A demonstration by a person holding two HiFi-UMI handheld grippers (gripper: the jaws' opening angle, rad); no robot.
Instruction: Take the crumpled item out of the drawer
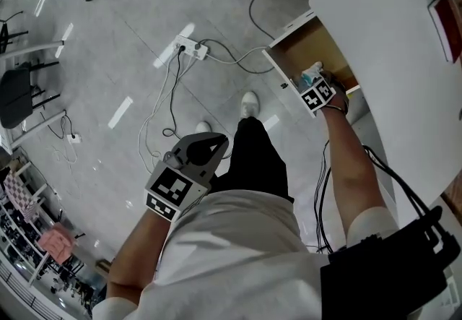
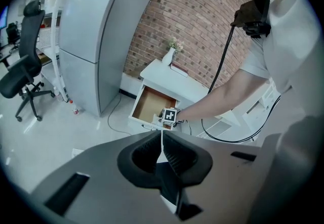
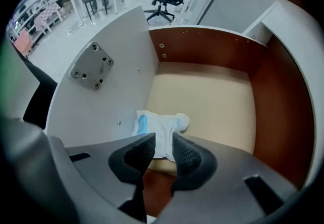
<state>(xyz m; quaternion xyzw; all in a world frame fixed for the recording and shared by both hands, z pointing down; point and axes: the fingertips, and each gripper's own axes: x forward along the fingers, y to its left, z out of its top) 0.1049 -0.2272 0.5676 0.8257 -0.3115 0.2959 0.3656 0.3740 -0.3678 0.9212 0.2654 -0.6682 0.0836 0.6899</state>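
Right gripper [image 3: 158,154] jaws apart over crumpled item [image 3: 161,126] against drawer [image 3: 202,48] wall. Risk: closing off-centre pinches only an edge, which slips. Left gripper [image 2: 162,154] jaws together, empty.

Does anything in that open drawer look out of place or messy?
Yes: a crumpled white-and-blue item lies alone on the floor of the drawer, beside its white panel, just ahead of the right hand-held gripper, whose jaws stand apart. Nothing looks spilled or broken.

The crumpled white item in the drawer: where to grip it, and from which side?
Grip the bunched middle of the crumpled item, from above: it lies low on the drawer floor beside the white panel, leaving its top free.
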